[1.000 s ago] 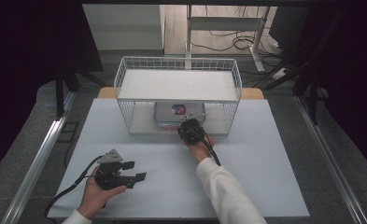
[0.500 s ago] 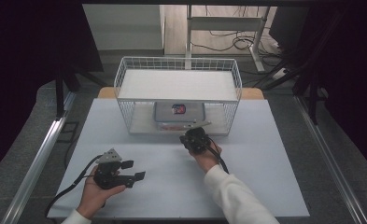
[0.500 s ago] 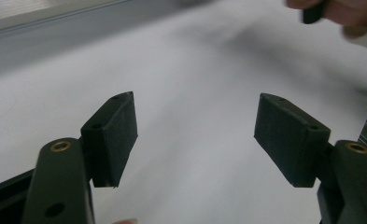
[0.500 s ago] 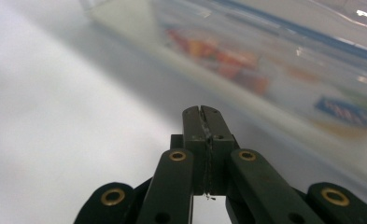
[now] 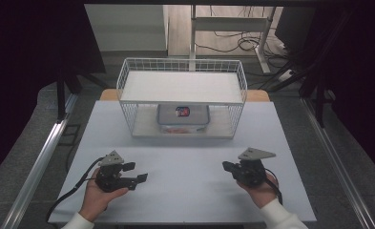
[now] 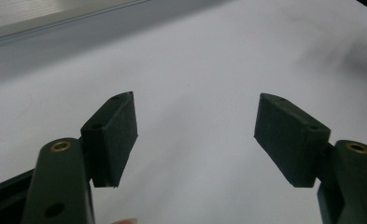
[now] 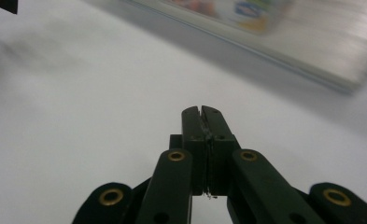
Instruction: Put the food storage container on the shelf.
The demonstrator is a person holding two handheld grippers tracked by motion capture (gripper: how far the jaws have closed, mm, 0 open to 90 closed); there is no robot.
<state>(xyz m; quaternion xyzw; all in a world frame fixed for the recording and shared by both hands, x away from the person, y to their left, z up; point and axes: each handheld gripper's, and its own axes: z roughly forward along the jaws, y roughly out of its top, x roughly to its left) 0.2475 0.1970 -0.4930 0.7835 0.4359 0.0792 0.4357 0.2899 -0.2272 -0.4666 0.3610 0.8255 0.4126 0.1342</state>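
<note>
A lidded container (image 5: 183, 116) with a colourful label is seen on the lower level of a white wire rack (image 5: 182, 76), at the far middle of the white table (image 5: 185, 186). It is touched by neither gripper and lies well apart from both. The right gripper (image 5: 226, 166) is held in a hand at the near right of the table, its jaws pressed together with nothing between them. The left gripper (image 5: 136, 173) is held at the near left, its jaws spread wide over bare tabletop and nothing gripped. In the right gripper view the container (image 7: 246, 10) appears blurred at the far edge.
</note>
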